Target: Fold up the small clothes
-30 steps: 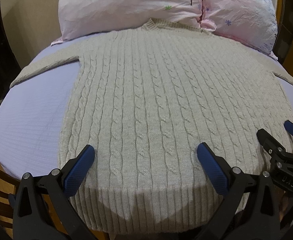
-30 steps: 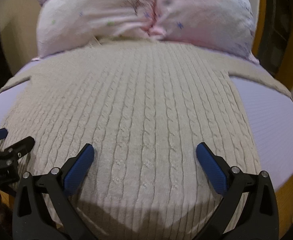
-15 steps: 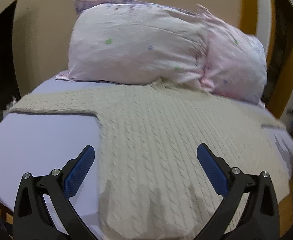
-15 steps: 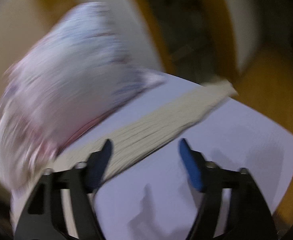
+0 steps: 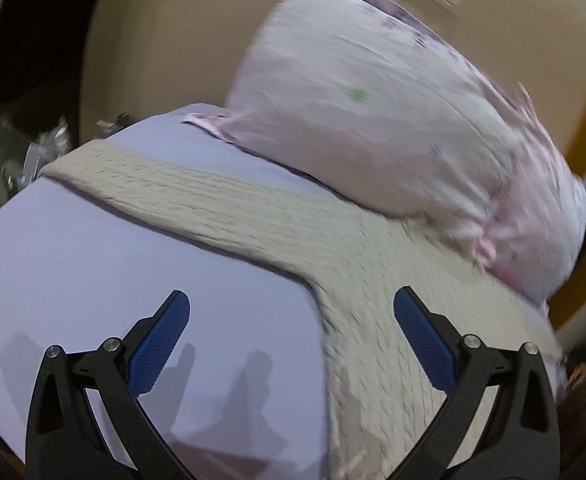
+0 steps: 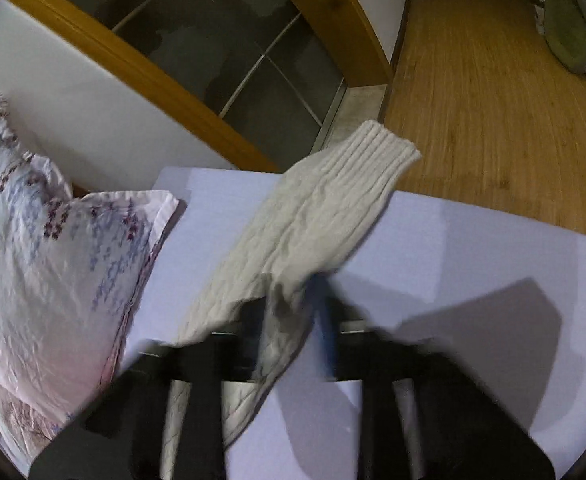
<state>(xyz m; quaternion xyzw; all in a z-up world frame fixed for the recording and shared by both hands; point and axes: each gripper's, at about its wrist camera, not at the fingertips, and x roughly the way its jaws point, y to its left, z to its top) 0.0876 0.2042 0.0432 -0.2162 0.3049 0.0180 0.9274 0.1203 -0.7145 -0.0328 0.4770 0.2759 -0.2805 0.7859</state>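
Observation:
A beige cable-knit sweater lies flat on the lavender bed sheet. Its left sleeve stretches out to the left. My left gripper is open and empty, hovering near the armpit where that sleeve meets the body. In the right wrist view my right gripper is shut on the right sleeve, pinching the knit a little above the sheet; the ribbed cuff reaches past the bed edge. The fingers are blurred.
Pink floral pillows lie at the head of the bed, one also in the right wrist view. A wooden floor lies past the bed edge. Clutter sits off the bed's left side.
Both grippers left the sweater's hem. The left swung toward the left sleeve and stayed open. The right swung to the right sleeve and closed on it.

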